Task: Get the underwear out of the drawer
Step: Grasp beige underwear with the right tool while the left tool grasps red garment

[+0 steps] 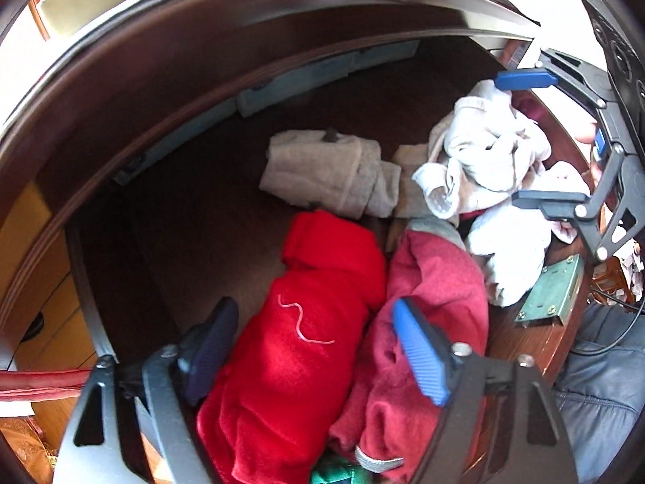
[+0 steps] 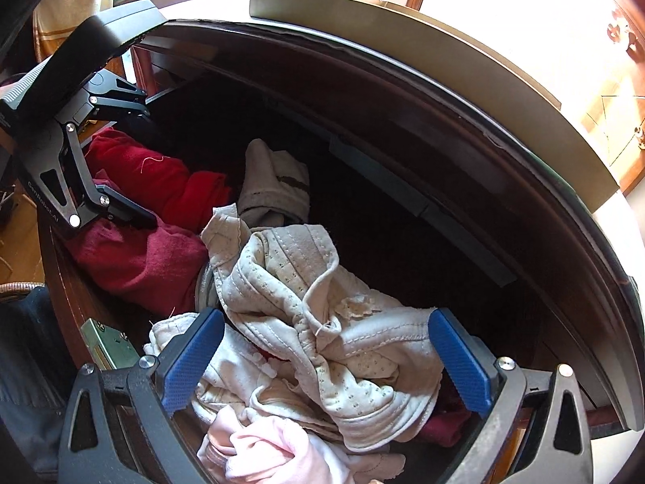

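An open dark wooden drawer (image 1: pixel 225 218) holds crumpled clothes. My left gripper (image 1: pixel 318 347) is open, its fingers straddling a bright red folded garment (image 1: pixel 298 334), with a dark red garment (image 1: pixel 435 290) at its right finger. My right gripper (image 2: pixel 326 359) is open, its blue pads on either side of a crumpled cream dotted underwear piece (image 2: pixel 318 314). That cream piece (image 1: pixel 483 153) shows in the left wrist view between the right gripper's fingers (image 1: pixel 524 80). A pink garment (image 2: pixel 274 451) lies under it.
A folded beige garment (image 1: pixel 326 169) lies mid-drawer, also in the right wrist view (image 2: pixel 274 185). A green metal lock plate (image 1: pixel 552 294) sits on the drawer's front wall. The cabinet top edge (image 2: pixel 443 52) overhangs the drawer. The left gripper's body (image 2: pixel 68 141) is at the left.
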{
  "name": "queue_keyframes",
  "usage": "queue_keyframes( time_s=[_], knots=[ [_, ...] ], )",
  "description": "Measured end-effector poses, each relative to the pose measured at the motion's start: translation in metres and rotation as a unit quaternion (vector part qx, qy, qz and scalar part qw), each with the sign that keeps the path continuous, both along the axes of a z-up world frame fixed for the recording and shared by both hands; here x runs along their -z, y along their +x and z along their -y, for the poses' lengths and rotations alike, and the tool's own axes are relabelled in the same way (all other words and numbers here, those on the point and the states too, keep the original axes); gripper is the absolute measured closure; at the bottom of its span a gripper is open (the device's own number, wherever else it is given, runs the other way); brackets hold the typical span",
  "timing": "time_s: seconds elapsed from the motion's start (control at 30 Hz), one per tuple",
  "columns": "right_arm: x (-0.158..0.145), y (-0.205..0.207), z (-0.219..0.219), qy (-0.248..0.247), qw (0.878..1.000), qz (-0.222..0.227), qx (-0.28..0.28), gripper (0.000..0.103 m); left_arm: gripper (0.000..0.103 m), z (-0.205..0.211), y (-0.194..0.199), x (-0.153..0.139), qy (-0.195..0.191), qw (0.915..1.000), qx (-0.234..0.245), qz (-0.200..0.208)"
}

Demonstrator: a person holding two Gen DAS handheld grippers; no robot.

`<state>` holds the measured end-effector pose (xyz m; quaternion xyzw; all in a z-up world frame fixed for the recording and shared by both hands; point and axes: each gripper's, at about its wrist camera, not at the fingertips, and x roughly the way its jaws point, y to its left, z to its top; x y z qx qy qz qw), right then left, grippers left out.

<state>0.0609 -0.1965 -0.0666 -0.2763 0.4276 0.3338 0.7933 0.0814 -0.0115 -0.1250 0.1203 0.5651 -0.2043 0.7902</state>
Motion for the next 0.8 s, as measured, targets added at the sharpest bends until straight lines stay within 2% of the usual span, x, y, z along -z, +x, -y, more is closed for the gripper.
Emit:
queue_keyframes(
  time_s=[0.03, 0.13, 0.2, 0.3, 0.57, 0.63, 0.7, 0.8],
  knots=[
    [0.002, 0.002, -0.002, -0.006, 1.000, 0.000, -0.001, 0.001, 0.040, 0.002, -0.002, 0.001, -0.003, 1.0000, 0.002, -0.001],
    [0.006, 0.006, -0.008, -0.016, 1.000, -0.003, 0.000, 0.002, 0.044, -0.002, -0.011, -0.004, 0.006, 0.9999, 0.007, 0.011],
    [0.007, 0.008, -0.008, -0.013, 1.000, -0.013, 0.000, 0.006, 0.045, -0.001, -0.016, -0.010, 0.015, 0.9997, 0.015, 0.014],
    [0.017, 0.016, -0.009, -0.017, 0.999, -0.034, -0.003, 0.022, 0.045, -0.001, -0.014, -0.008, 0.014, 0.9997, 0.017, 0.004],
    [0.027, 0.020, -0.012, -0.035, 0.998, -0.046, -0.003, 0.024, 0.042, 0.008, -0.008, -0.002, 0.026, 0.9995, 0.016, 0.001],
    [0.028, 0.020, -0.011, -0.033, 0.998, -0.048, -0.001, 0.040, 0.045, 0.012, -0.010, -0.003, 0.029, 0.9994, 0.018, 0.009],
    [0.027, 0.022, -0.008, -0.020, 0.998, -0.053, 0.006, 0.052, 0.051, 0.015, -0.015, -0.003, 0.031, 0.9992, 0.015, 0.019],
    [0.023, 0.024, 0.000, 0.009, 0.998, -0.054, 0.017, 0.059, 0.060, 0.013, -0.019, -0.006, 0.026, 0.9991, 0.014, 0.031]
  ],
)
